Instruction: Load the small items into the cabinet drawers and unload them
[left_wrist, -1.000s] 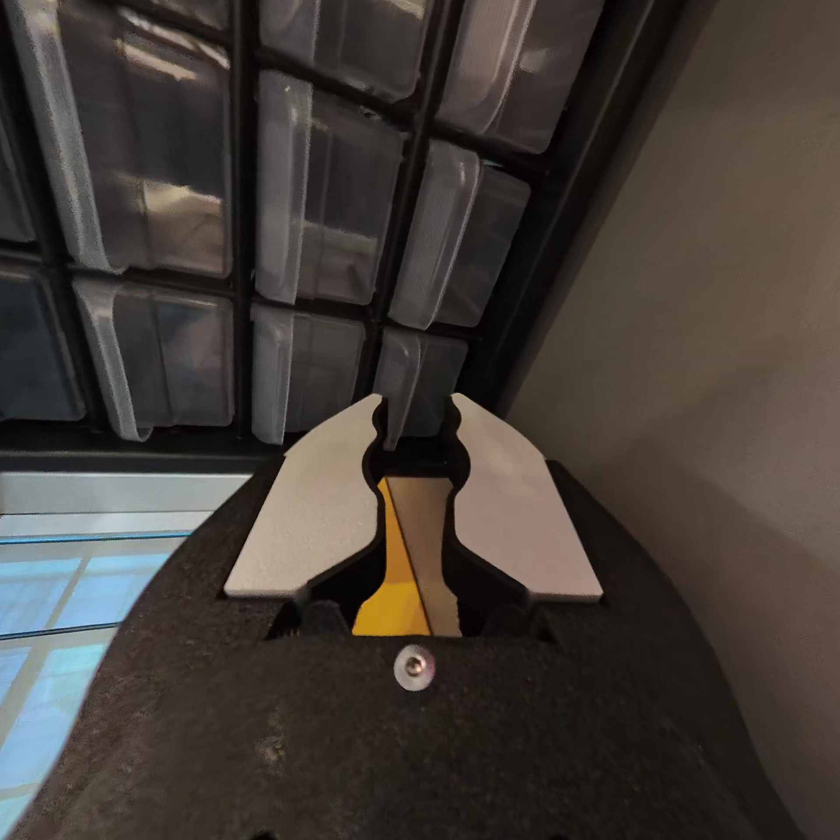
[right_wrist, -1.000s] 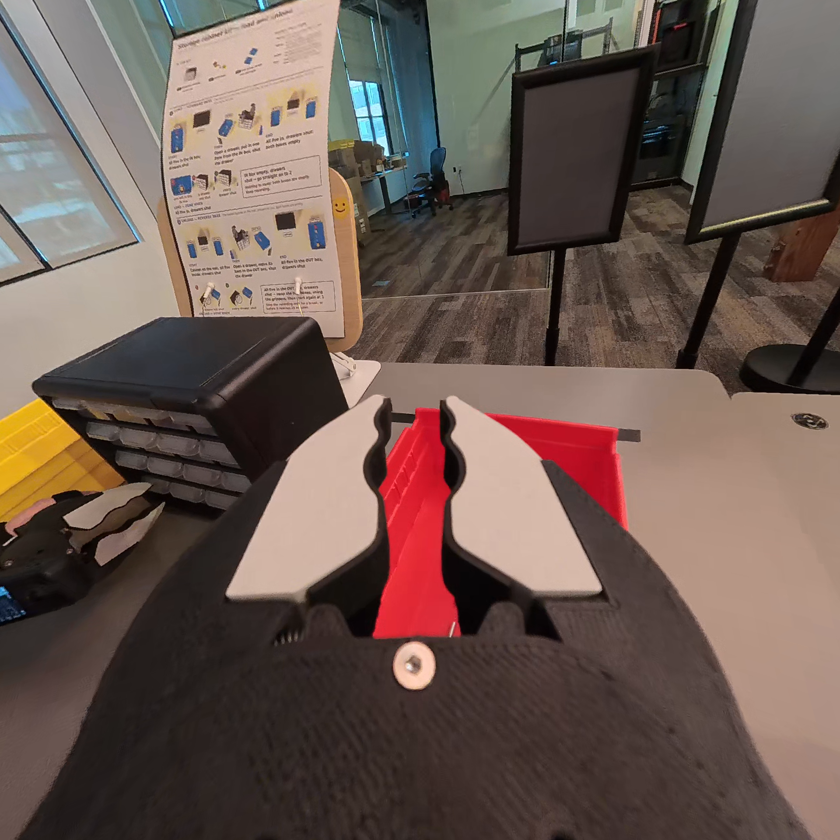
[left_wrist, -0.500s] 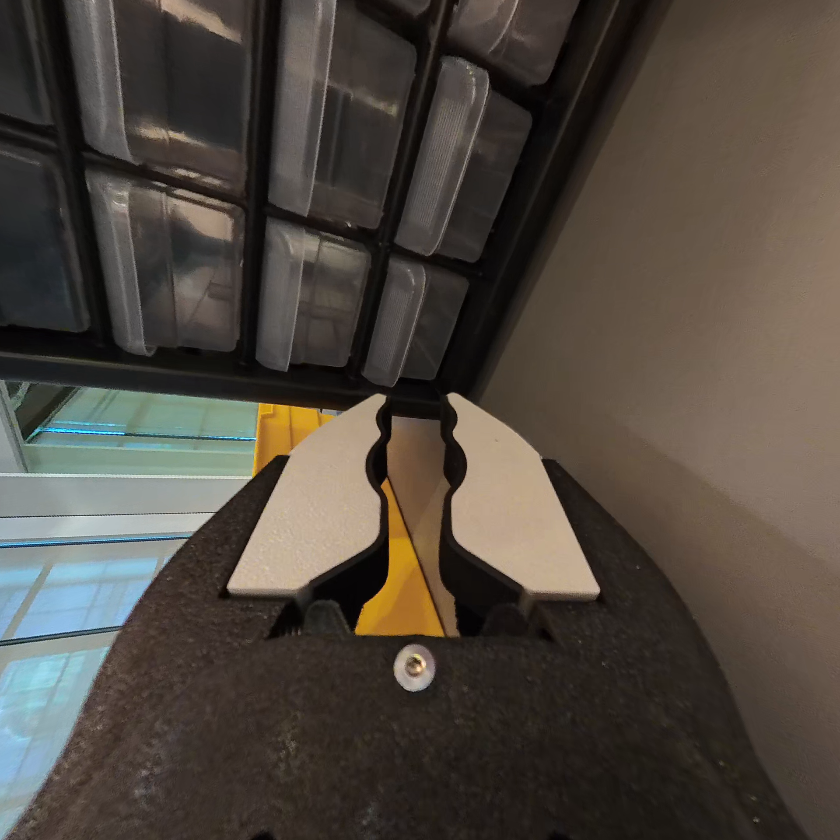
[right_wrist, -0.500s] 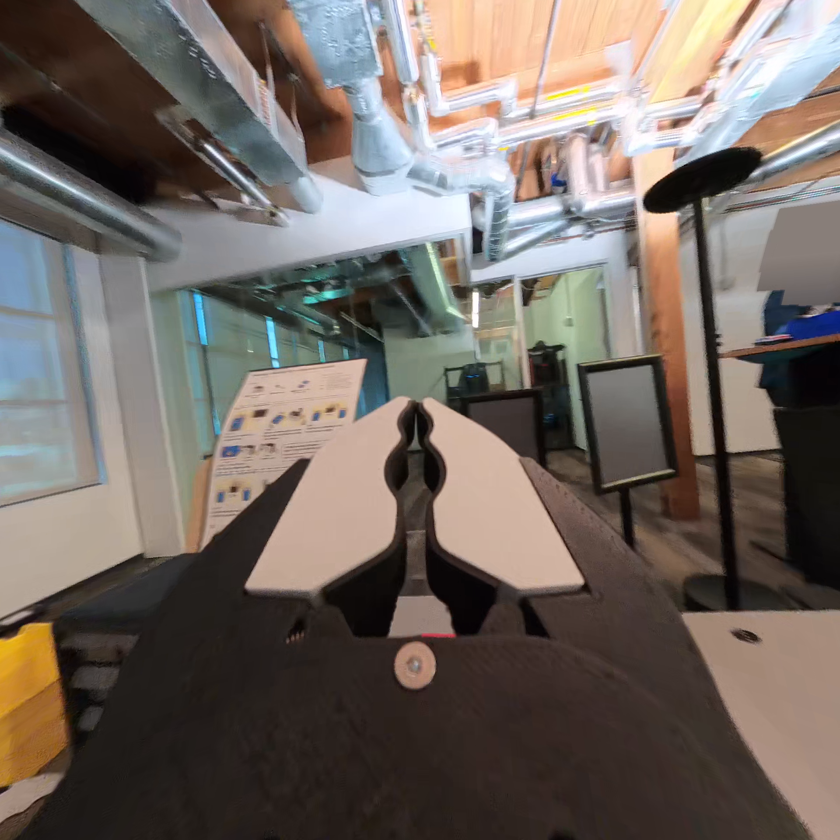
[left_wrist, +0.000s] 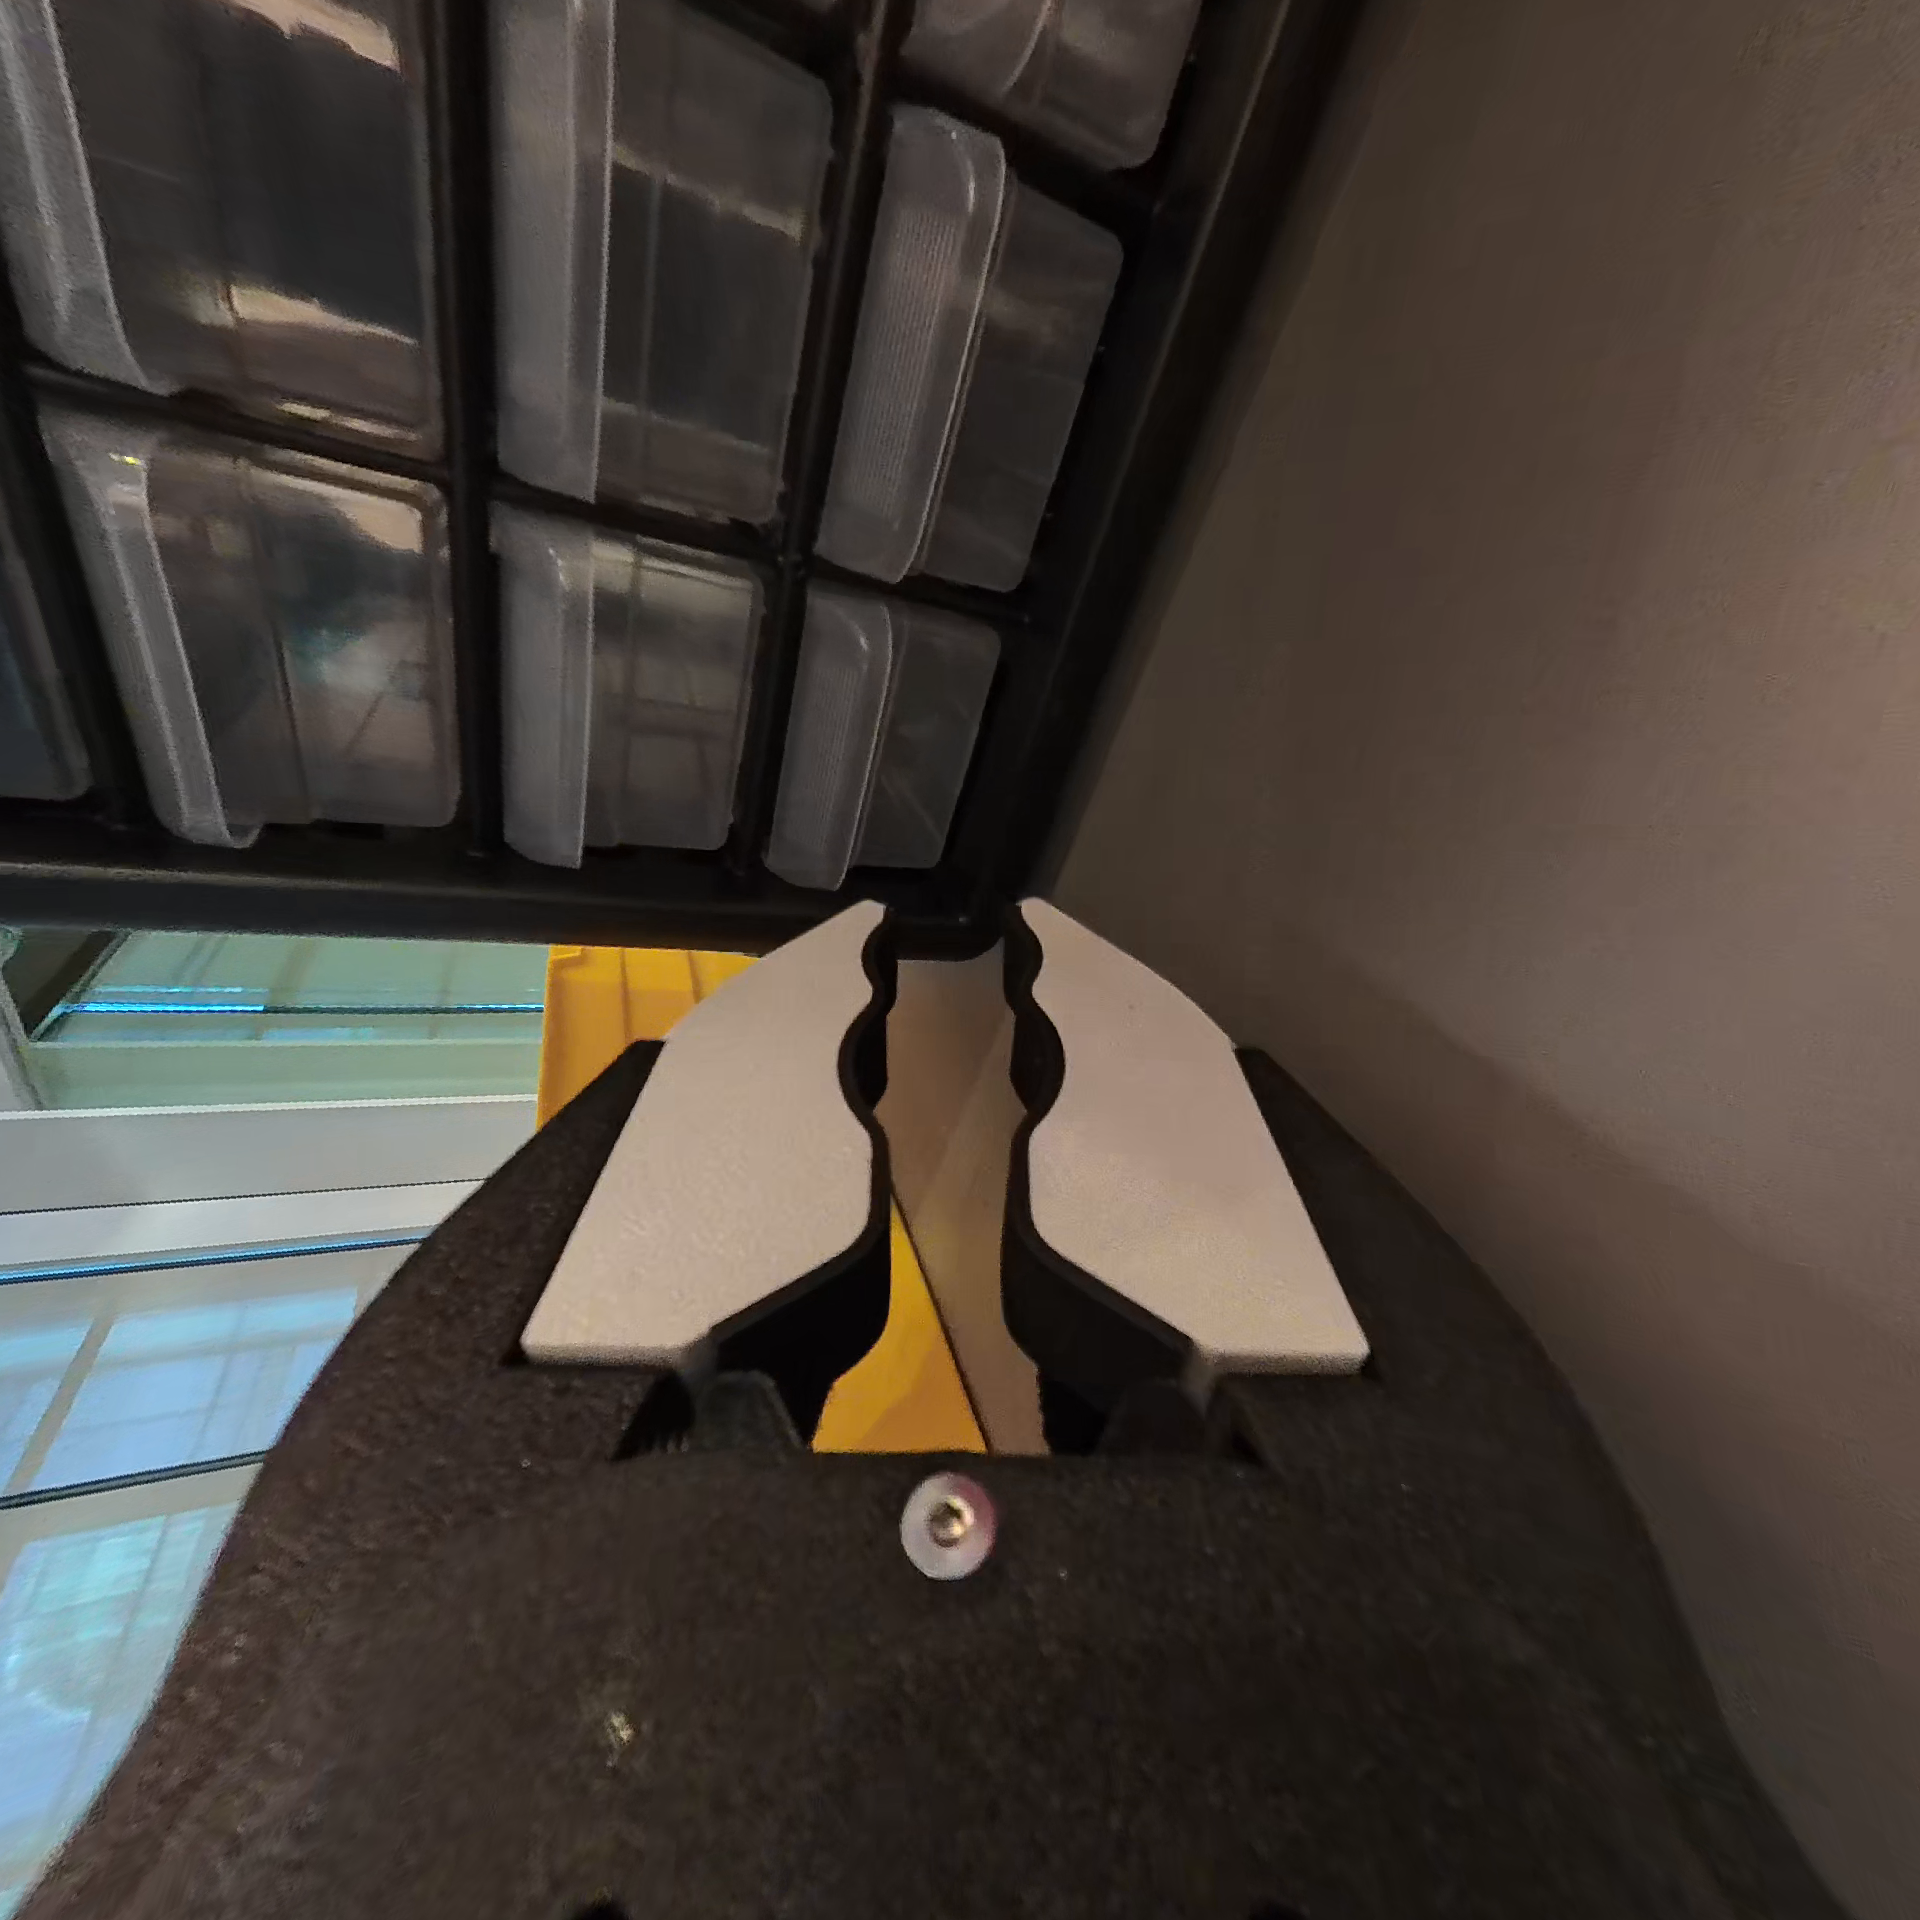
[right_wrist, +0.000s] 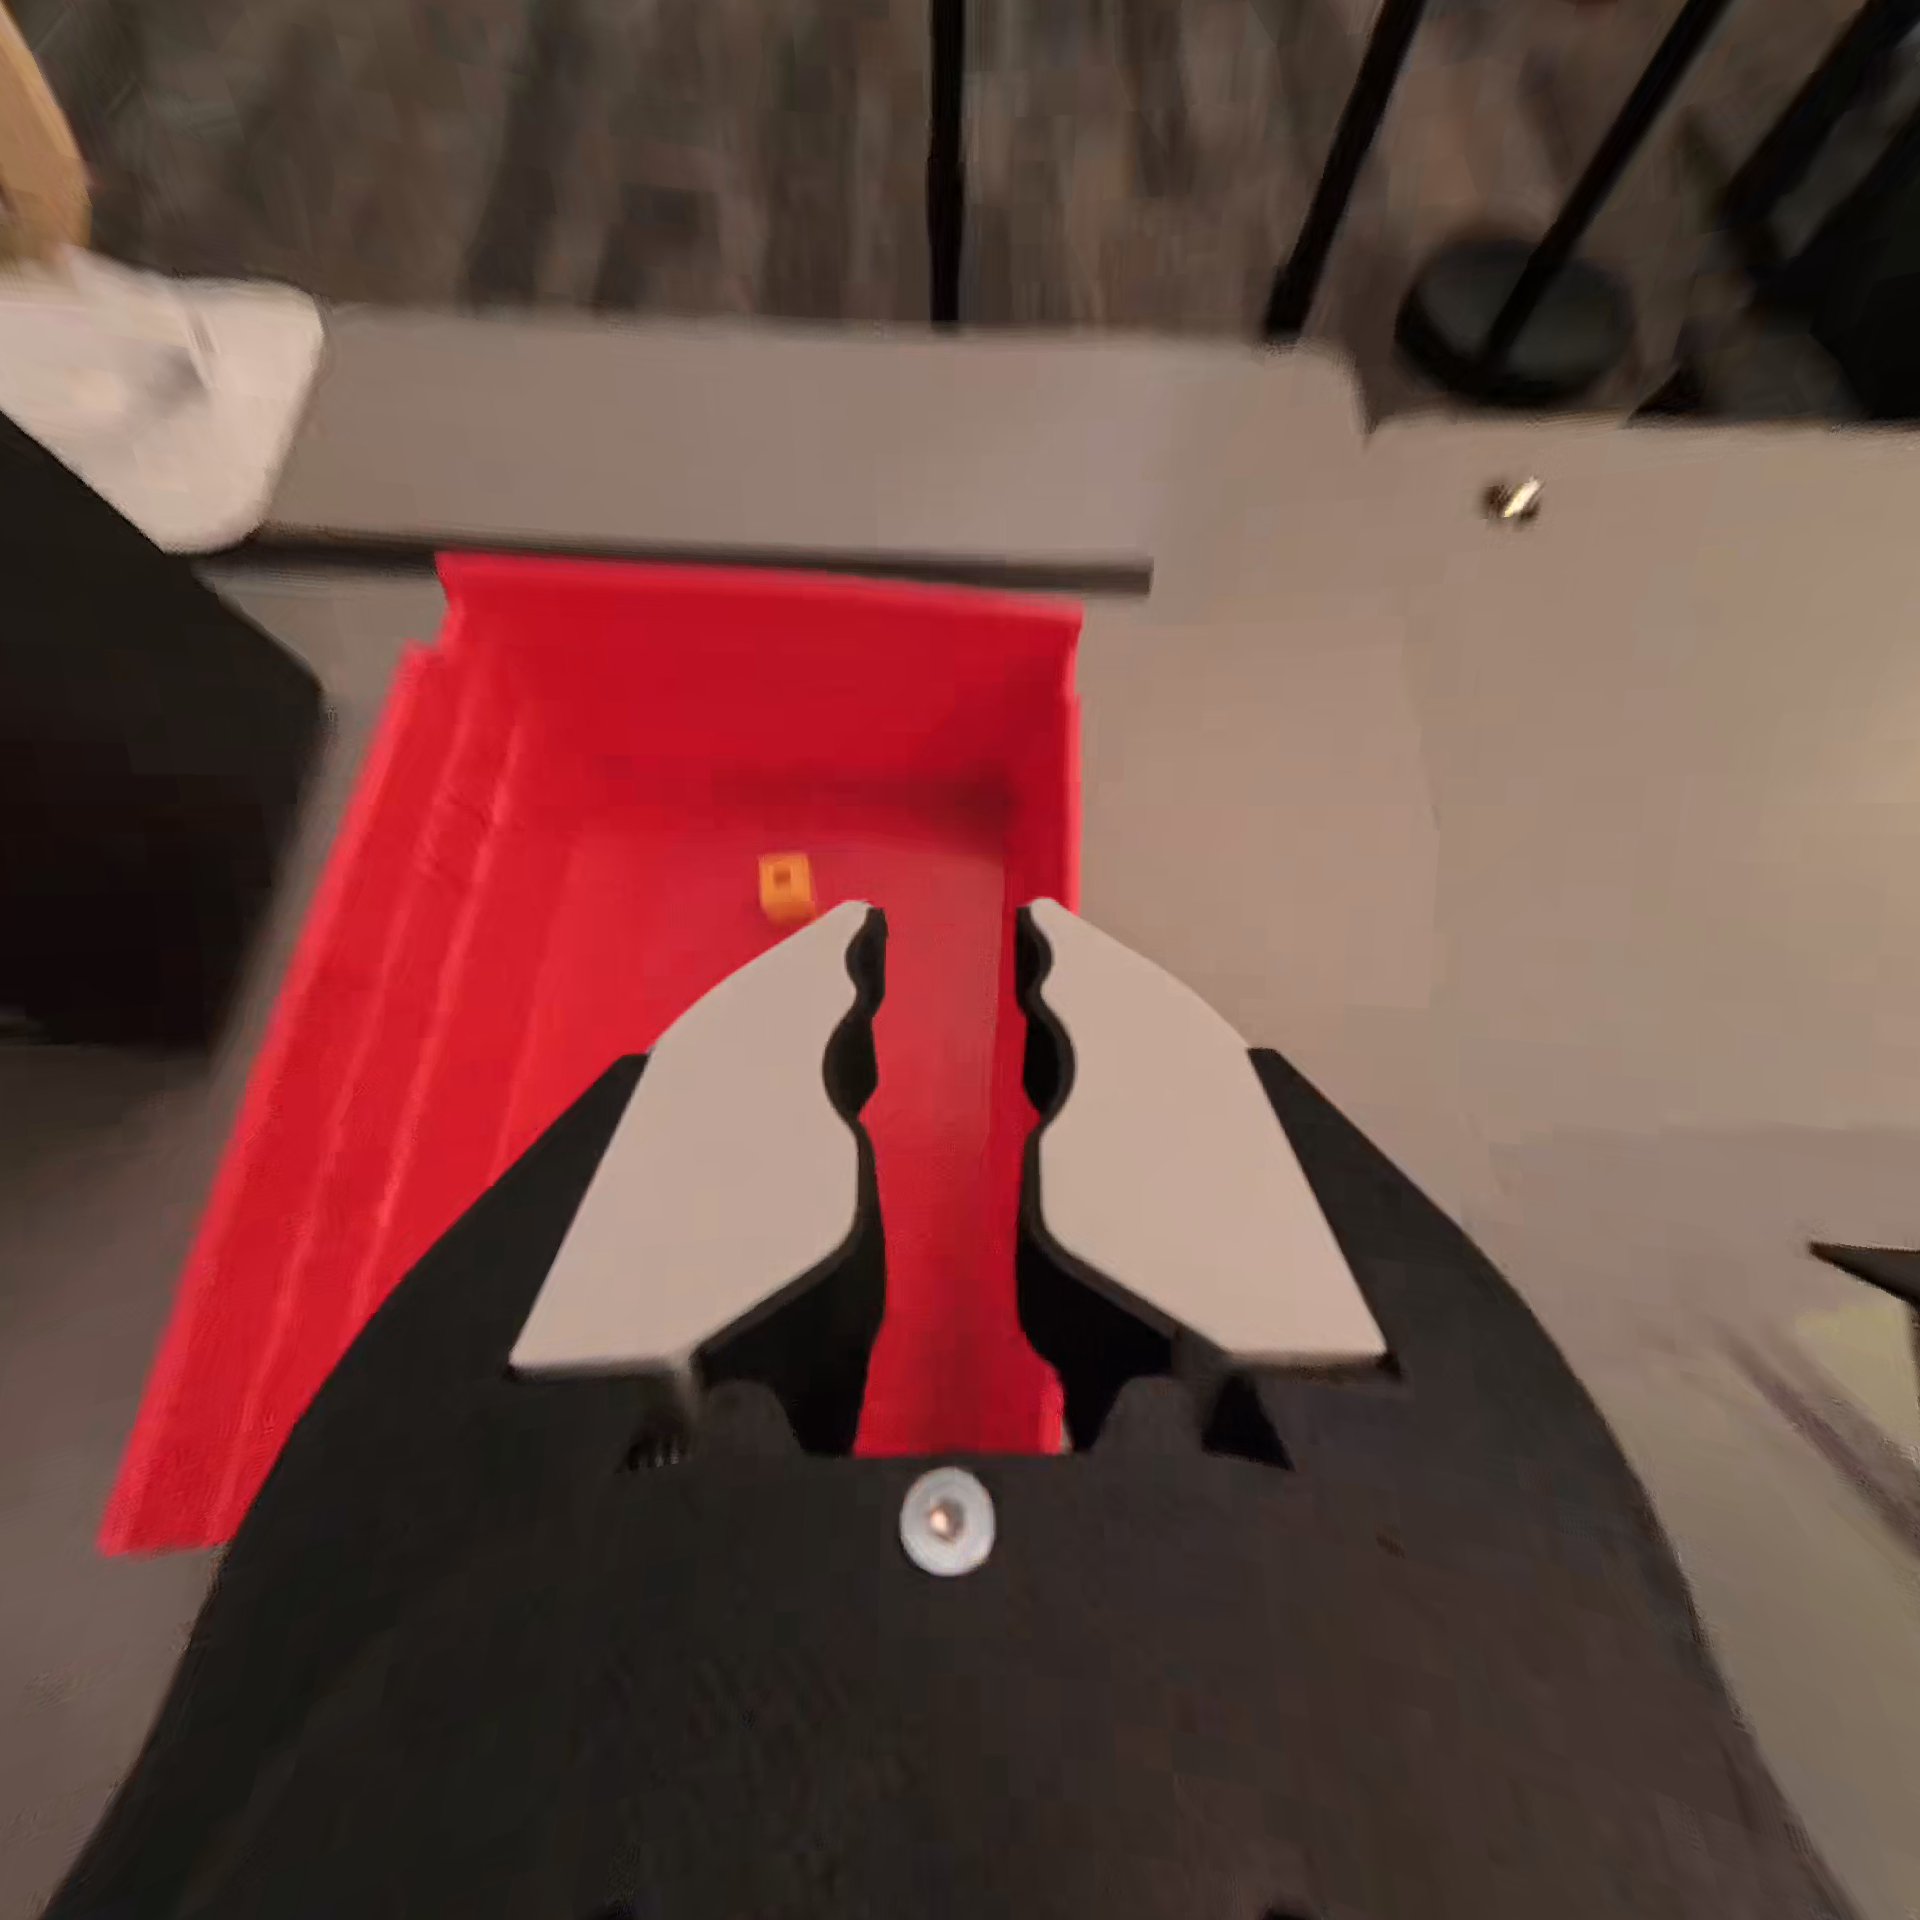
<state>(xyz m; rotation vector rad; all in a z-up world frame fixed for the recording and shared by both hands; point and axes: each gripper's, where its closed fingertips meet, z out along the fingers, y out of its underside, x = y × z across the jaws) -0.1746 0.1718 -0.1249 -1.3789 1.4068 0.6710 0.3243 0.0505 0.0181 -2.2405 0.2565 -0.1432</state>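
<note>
The left wrist view is rolled sideways. The black drawer cabinet (left_wrist: 1049, 665) fills its top, with several clear plastic drawers (left_wrist: 894, 727), all pushed in. My left gripper (left_wrist: 943, 914) is open and empty, its tips just off the cabinet's lower corner. In the blurred right wrist view a red bin (right_wrist: 665, 748) lies on the grey table (right_wrist: 1455, 831). A small orange item (right_wrist: 784, 885) lies on the bin floor. My right gripper (right_wrist: 948, 920) is open and empty, above the bin, its tips just right of the orange item.
A yellow bin (left_wrist: 603, 997) shows behind the left gripper, with windows (left_wrist: 156, 1299) beyond. The grey table surface (left_wrist: 1558, 831) fills the right of that view. In the right wrist view the cabinet's dark side (right_wrist: 125, 790) is at left and black sign stands (right_wrist: 1507, 322) beyond the table. My right fingertips sit around 55 cm from my left ones. It is some 5 cm from my left tips to the black drawer cabinet (left_wrist: 1049, 665). About 20 cm separates my right fingertips from the small orange item (right_wrist: 784, 885).
My right gripper swung up toward the ceiling and back down over the red bin, and its jaws opened wider. My left gripper drew back from the drawers toward the cabinet's corner.
</note>
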